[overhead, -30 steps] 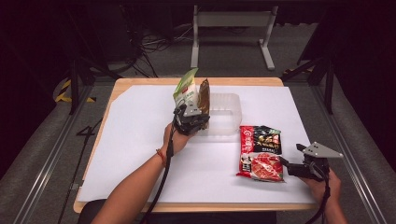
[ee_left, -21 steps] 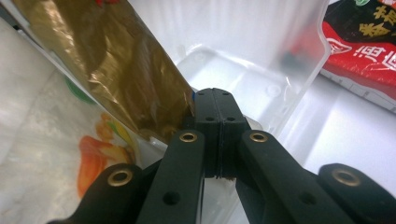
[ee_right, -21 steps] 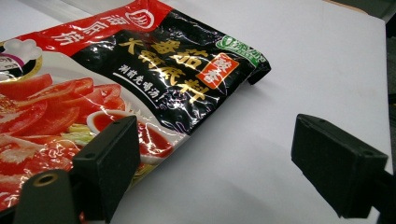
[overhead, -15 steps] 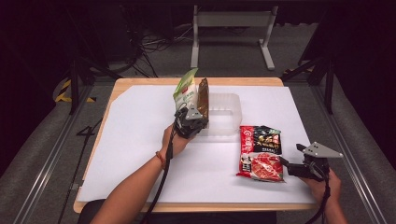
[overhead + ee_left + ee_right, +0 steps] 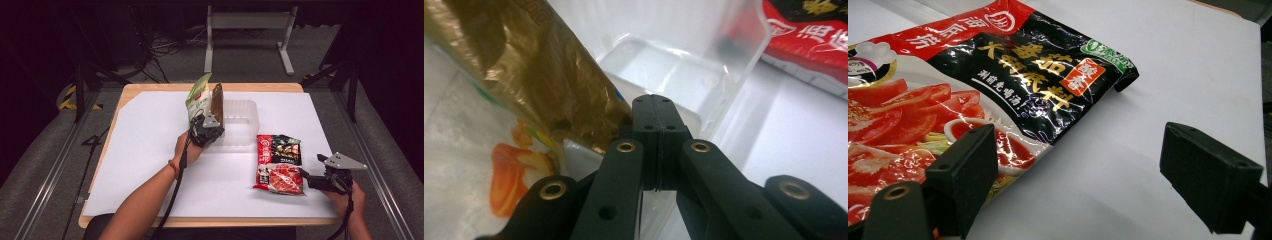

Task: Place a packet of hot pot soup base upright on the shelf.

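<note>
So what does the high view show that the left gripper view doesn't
High view alone: the person's forearms, the wooden table edge, the floor, the right gripper open beside the red packet, and the green front of the upright pouch. Left gripper view alone: the left gripper jaws shut together close up, beside the pouch's crinkled gold side. Both: pouch, clear tub, red packet, white sheet.
</note>
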`<state>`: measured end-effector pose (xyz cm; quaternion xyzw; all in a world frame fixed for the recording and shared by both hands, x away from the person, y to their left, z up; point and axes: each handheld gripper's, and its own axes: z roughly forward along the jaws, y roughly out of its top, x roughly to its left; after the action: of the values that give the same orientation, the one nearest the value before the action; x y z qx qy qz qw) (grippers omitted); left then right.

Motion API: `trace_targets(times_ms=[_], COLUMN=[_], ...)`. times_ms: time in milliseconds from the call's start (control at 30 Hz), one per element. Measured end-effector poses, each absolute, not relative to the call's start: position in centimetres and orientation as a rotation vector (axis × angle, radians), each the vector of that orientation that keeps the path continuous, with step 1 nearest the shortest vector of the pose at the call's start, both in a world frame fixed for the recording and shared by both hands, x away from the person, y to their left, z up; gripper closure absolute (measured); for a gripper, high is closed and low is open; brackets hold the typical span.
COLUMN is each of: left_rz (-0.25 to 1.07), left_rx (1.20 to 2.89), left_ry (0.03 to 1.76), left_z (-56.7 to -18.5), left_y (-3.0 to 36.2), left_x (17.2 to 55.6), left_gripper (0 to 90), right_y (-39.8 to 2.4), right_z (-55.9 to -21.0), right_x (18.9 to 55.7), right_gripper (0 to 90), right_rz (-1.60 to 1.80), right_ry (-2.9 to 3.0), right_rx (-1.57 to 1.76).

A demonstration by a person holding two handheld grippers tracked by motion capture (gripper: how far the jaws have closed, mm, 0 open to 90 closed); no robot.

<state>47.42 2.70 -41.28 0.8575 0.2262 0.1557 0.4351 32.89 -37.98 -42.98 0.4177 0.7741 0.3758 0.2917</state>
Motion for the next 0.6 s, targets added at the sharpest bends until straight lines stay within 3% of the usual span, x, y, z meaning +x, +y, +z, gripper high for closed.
trace_targets(times_ms=[200, 400, 600], left_rz=[0.401, 0.402, 0.417], left_rx=[2.119, 2.129, 2.136], left_ry=[0.528, 0.477, 0.406], left_z=[-40.3, -39.7, -39.3], left_y=[4.5, 6.8, 9.1], left_x=[46.4, 44.6, 42.5], left_gripper=[89.0, 80.7, 57.5], right_y=[-38.0, -37.9, -38.0], right_z=[-43.0, -43.0, -42.8], right_x=[33.0, 32.9, 32.8], right_gripper=[16.3, 16.4, 18.9], right_rz=[1.002, 1.002, 1.048], right_ry=[2.064, 2.062, 2.056], right_rx=[1.122, 1.116, 1.125])
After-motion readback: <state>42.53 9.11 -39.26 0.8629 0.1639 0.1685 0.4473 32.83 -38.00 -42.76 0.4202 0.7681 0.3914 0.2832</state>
